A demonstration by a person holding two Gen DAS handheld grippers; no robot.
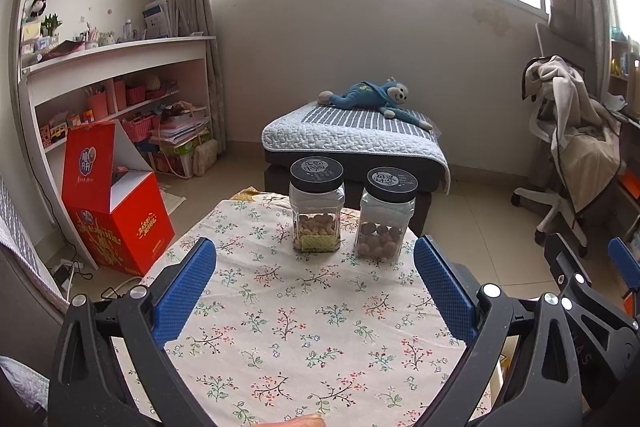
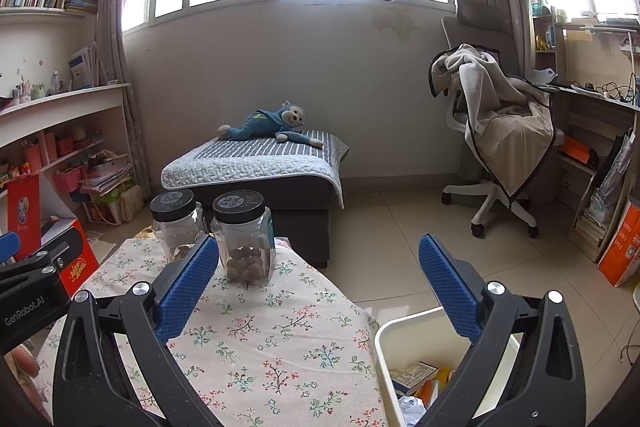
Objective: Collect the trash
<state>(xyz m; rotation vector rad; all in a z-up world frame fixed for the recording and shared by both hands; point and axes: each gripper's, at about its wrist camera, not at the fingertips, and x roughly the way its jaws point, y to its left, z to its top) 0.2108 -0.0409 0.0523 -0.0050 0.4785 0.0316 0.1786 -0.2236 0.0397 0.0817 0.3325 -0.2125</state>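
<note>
While fingers gape, trash below right gripper.

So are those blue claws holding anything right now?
No. The left gripper and the right gripper are both wide open and empty.

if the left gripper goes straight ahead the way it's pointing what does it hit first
Probably the two clear plastic jars with black lids: the one holding pale nuts and the one holding round brown nuts stand side by side ahead of the open left gripper on the floral tablecloth. Depth is unclear, so which comes first is uncertain.
</note>
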